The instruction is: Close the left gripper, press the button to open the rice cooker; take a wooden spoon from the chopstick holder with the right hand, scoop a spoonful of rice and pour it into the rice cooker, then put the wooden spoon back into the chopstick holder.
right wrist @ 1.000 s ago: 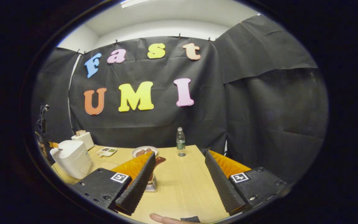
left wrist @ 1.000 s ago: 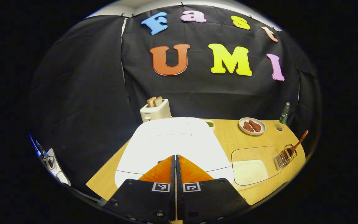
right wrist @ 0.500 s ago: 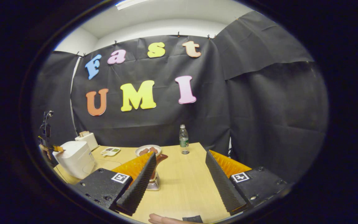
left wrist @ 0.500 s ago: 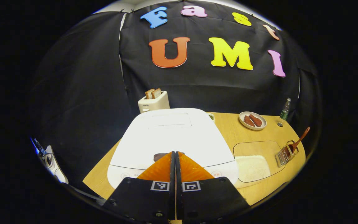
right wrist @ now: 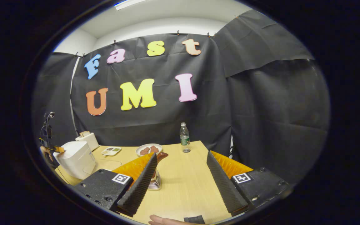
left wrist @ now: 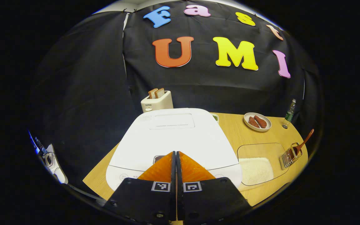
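In the left gripper view, your left tongs [left wrist: 176,153] are pressed together, empty, tips over the rice cooker [left wrist: 173,137] lid's near edge; press straight down on the button [left wrist: 158,158] just beside them.

In the right gripper view, your right tongs [right wrist: 181,157] gape wide, empty; the wooden spoon [right wrist: 160,156] stands in the chopstick holder [right wrist: 155,182] just behind the left finger.

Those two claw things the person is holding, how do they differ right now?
The left gripper has its fingers pressed together over the white rice cooker; the right gripper has its fingers spread wide. The left points at the cooker's front edge, the right at bare table beside the chopstick holder. Neither holds anything.
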The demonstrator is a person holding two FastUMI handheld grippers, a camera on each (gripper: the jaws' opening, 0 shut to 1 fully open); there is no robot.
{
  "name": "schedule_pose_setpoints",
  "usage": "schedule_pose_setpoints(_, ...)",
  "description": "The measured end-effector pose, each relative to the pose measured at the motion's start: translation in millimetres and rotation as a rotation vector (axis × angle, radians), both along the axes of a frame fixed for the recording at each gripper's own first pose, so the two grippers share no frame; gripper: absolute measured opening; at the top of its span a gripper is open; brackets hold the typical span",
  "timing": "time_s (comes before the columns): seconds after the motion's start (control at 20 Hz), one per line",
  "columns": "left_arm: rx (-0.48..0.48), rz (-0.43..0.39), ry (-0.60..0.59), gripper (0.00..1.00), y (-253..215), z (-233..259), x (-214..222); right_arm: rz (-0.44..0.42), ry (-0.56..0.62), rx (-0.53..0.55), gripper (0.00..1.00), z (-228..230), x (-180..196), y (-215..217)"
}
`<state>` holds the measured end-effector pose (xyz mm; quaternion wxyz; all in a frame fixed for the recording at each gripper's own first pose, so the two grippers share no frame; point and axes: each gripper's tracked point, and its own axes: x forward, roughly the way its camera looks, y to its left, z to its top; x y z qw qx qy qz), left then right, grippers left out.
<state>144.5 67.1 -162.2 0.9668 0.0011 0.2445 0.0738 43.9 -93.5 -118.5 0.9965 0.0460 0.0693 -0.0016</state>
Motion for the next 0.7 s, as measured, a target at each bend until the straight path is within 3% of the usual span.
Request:
schedule_pose_setpoints(0.2, -0.032, -0.023, -0.059, 0.01, 0, 12, 0, -0.001, 0.017, -0.014, 1.0, -8, 1, -1)
schedule_pose_setpoints(0.4, -0.03, -0.016, -0.188, 0.0, 3, 60, -11, -0.013, 0.047, -0.032, 1.0, -20, 4, -2)
schedule_pose_setpoints(0.45, -0.042, -0.052, -0.227, 0.1, -5, 74, -18, -0.016, 0.058, -0.024, 1.0, -23, 3, 1)
schedule_pose_setpoints(0.55, 0.007, -0.061, -0.31, 0.18, -2, 100, -33, -0.009, 0.053, -0.021, 1.0, -22, 0, 10)
schedule_pose_setpoints(0.6, 0.015, -0.078, -0.323, 0.12, -5, 102, -42, 0.005, 0.047, -0.025, 1.0, -21, -2, 18)
schedule_pose_setpoints(0.7, 0.001, -0.084, -0.361, 0.66, -9, 108, -61, 0.022, 0.042, -0.049, 1.0, -25, 0, 29)
